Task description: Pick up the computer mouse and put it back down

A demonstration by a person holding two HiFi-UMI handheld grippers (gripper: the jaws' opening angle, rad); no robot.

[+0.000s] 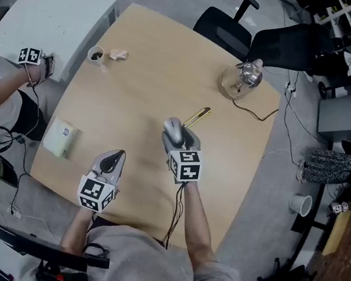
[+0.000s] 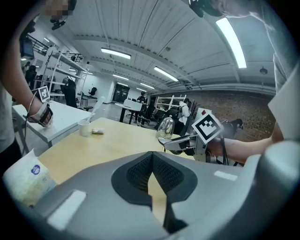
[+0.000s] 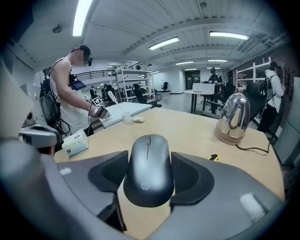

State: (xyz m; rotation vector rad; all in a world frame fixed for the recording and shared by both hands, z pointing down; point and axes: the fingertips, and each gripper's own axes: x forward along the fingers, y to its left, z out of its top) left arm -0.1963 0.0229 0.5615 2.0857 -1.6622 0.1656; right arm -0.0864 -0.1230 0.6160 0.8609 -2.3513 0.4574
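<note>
Over the wooden table (image 1: 155, 65), I am steering two claws. The left gripper (image 2: 152, 158) is hanging idle, jaws pressed together, while the right gripper (image 1: 174, 135) is pinching the computer mouse (image 3: 149, 168) by its flanks, apparently clear of the tabletop. I am judging it light, rigid and smooth-shelled, so likely slippery; this mid-body side hold looks soundest.

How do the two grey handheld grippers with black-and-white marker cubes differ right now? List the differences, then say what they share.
The right gripper grips a dark grey computer mouse between its pads; the left gripper holds nothing. The right gripper's jaws stand wide apart around the mouse; the left gripper's are closed together. The right gripper reaches further across the pale wooden table; the left gripper stays near its edge. Both are grey and carry a marker cube.
</note>
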